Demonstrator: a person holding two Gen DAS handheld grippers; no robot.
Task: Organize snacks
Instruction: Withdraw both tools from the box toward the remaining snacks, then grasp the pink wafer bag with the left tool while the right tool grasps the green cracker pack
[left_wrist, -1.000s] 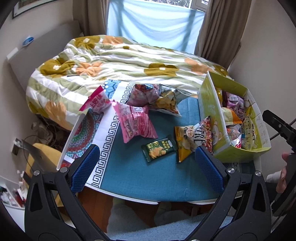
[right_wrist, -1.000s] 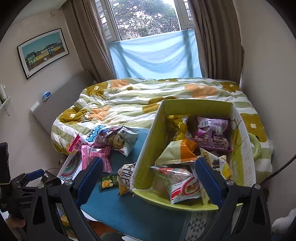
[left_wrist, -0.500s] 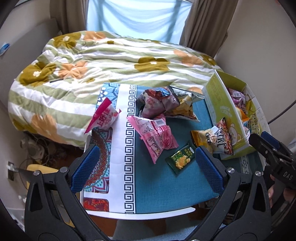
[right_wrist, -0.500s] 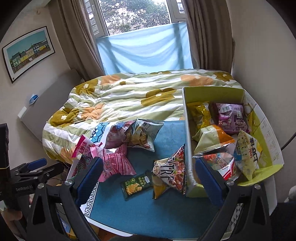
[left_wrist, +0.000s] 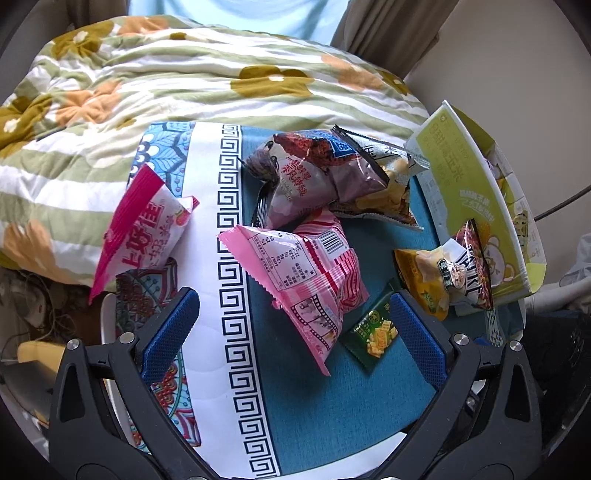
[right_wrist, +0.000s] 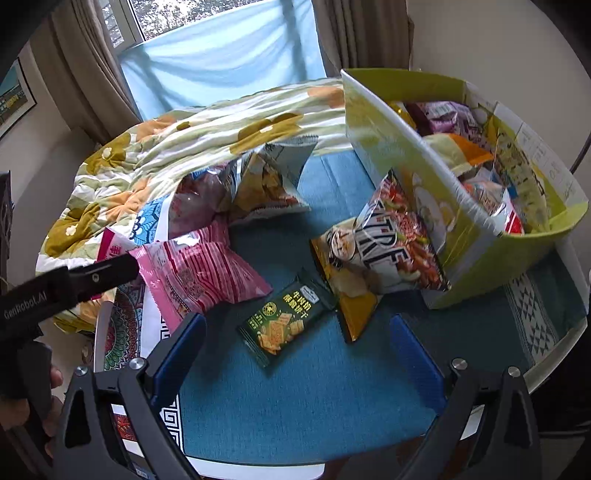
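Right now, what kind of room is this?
Most likely a bedroom: a bed with a flowered quilt, a curtained window, and a small table pushed against the bed, holding snack bags and a green box.

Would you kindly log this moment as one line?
left tool: open, empty | right tool: open, over green biscuit packet | green box: partly filled | six snacks outside

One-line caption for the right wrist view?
Open right gripper above green cracker packet, beside chip bag leaning on snack box.

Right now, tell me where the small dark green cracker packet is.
The small dark green cracker packet lies flat on the blue tablecloth, between the pink striped snack bag and the yellow chip bag leaning on the green box.
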